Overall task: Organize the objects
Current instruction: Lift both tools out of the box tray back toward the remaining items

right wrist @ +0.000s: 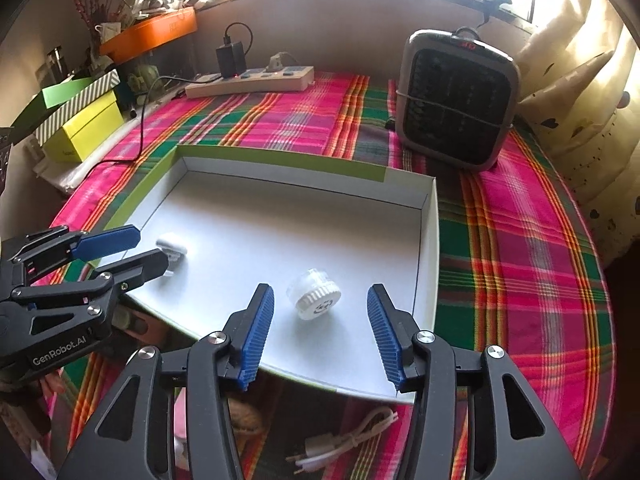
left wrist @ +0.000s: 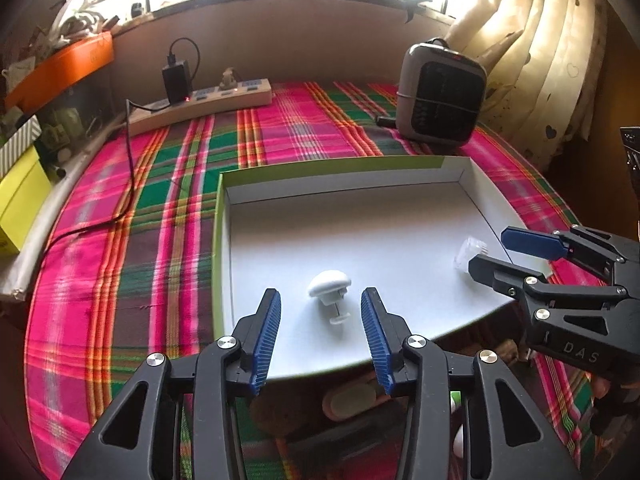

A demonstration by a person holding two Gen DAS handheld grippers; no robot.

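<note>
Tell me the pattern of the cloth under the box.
The cloth is plaid: bright pink and green with orange and white stripes. The right wrist view shows it best.

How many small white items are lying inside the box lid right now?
2. The mushroom-shaped knob lies between the open left gripper fingers; the ribbed round cap lies between the open right gripper fingers. None appear hidden.

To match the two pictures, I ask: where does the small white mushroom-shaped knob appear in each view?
Left wrist view: the white mushroom-shaped knob lies low in the middle, on the floor of the white box, between the pads of the left hand-held gripper.
Right wrist view: the knob lies at the left, beside that same gripper.
Shared landmark: the grey heater behind the box.
</note>
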